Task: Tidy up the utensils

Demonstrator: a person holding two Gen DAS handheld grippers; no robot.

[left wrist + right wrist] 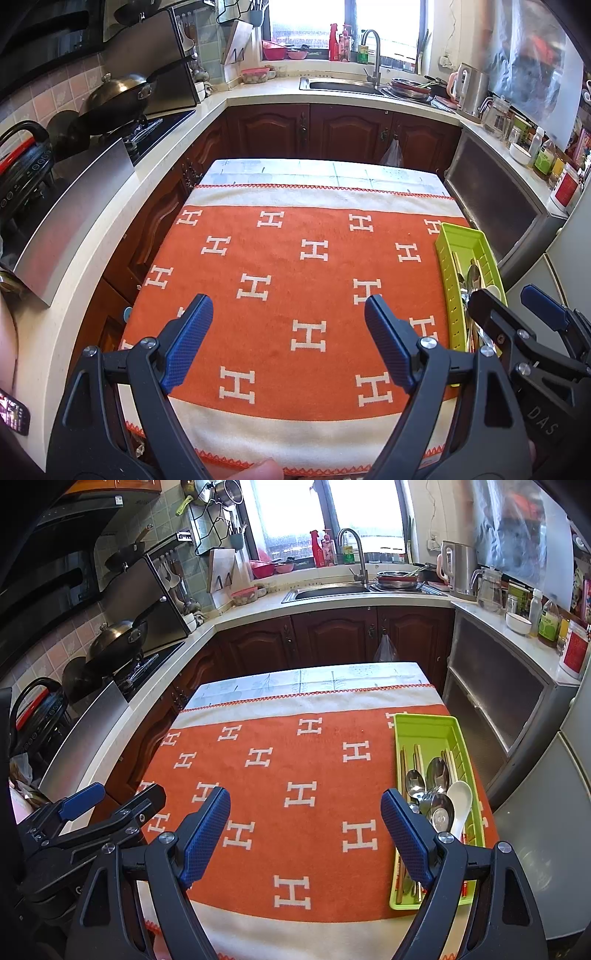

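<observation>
A lime-green utensil tray [428,727] lies at the right edge of the orange blanket [295,760]; it also shows in the left wrist view [458,240]. In it lie metal spoons [437,771], a white ceramic spoon [460,801] and chopsticks [417,757]. My left gripper [288,306] is open and empty above the blanket's near middle. My right gripper [306,799] is open and empty, just left of the tray; its right finger [402,827] overlaps the tray's near part. Each gripper shows in the other's view, the right one [517,314] and the left one [110,797].
The blanket covers a small table [306,675] with kitchen counters around it. A stove with a wok [118,96] is on the left, a sink [343,85] at the back, a steel cabinet [495,694] and bottles on the right.
</observation>
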